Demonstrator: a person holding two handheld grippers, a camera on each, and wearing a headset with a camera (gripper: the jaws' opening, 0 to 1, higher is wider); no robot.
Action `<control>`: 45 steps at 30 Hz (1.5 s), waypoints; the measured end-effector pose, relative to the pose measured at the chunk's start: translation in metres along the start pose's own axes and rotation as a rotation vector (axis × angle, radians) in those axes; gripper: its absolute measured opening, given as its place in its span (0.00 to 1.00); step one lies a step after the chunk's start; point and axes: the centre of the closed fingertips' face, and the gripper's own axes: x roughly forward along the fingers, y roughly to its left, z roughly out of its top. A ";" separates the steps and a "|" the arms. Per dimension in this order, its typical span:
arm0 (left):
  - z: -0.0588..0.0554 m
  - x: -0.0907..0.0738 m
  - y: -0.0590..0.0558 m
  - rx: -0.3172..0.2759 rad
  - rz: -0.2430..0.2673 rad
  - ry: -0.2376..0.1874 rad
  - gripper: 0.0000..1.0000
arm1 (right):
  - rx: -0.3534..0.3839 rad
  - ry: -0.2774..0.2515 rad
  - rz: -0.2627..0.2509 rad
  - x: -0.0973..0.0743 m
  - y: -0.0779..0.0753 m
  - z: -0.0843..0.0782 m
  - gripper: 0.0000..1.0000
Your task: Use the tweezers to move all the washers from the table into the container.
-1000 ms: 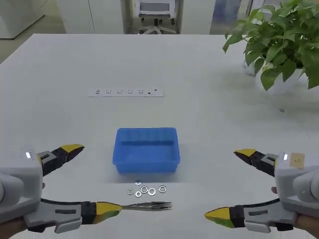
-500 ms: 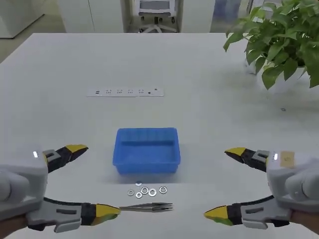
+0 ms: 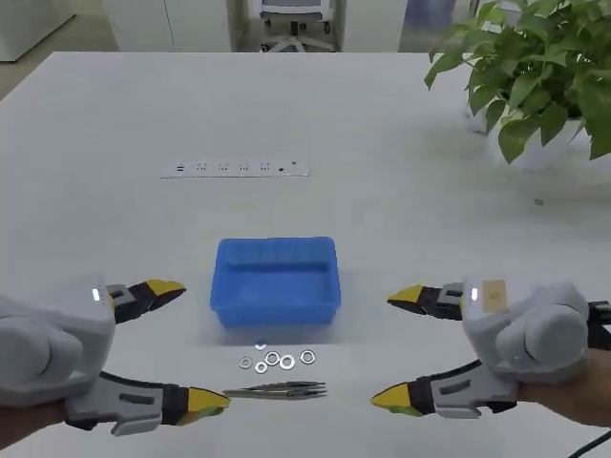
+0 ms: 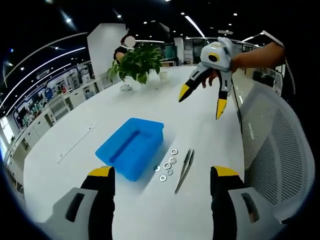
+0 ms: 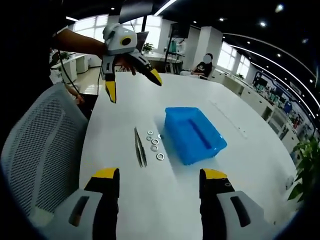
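Several small metal washers (image 3: 275,360) lie in a cluster on the white table, just in front of the blue container (image 3: 277,313). Metal tweezers (image 3: 277,389) lie flat, nearer to me than the washers. My left gripper (image 3: 199,343) is open to the left of them, holding nothing. My right gripper (image 3: 387,350) is open on the right, also holding nothing. In the left gripper view the washers (image 4: 167,165) and tweezers (image 4: 184,170) sit between its jaws beside the container (image 4: 150,125). The right gripper view has washers (image 5: 154,142), tweezers (image 5: 140,146) and container (image 5: 194,134) ahead.
A white power strip (image 3: 234,169) lies beyond the container. A potted plant (image 3: 535,76) stands at the far right. An office chair (image 3: 296,24) is behind the table's far edge. A mesh chair back (image 4: 280,150) is at the near side.
Both grippers have drawn inward toward the washers and tweezers, the right one more than the left. Both stay open. Washers, tweezers and container have not moved.
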 end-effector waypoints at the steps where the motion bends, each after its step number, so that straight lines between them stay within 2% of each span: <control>1: -0.001 0.002 -0.001 0.008 -0.006 0.005 0.82 | -0.007 0.004 0.010 0.002 0.001 0.000 0.64; 4: -0.003 0.006 -0.003 0.018 -0.025 0.017 0.77 | -0.042 0.025 0.038 0.009 0.004 -0.001 0.59; 6: -0.006 0.010 -0.004 0.023 -0.038 0.032 0.75 | -0.053 0.058 0.053 0.014 0.005 -0.004 0.56; 9: -0.013 0.017 -0.007 0.041 -0.062 0.061 0.72 | -0.084 0.079 0.076 0.022 0.009 -0.006 0.54; 17: -0.025 0.029 -0.012 0.062 -0.112 0.096 0.63 | -0.129 0.107 0.128 0.037 0.017 -0.007 0.50; 22: -0.032 0.034 -0.017 0.071 -0.138 0.122 0.58 | -0.138 0.128 0.156 0.046 0.022 -0.011 0.46; 32: -0.045 0.043 -0.020 0.079 -0.165 0.169 0.41 | -0.154 0.151 0.211 0.064 0.031 -0.011 0.38; 45: -0.060 0.054 -0.029 0.128 -0.224 0.242 0.28 | -0.161 0.177 0.255 0.084 0.037 -0.011 0.29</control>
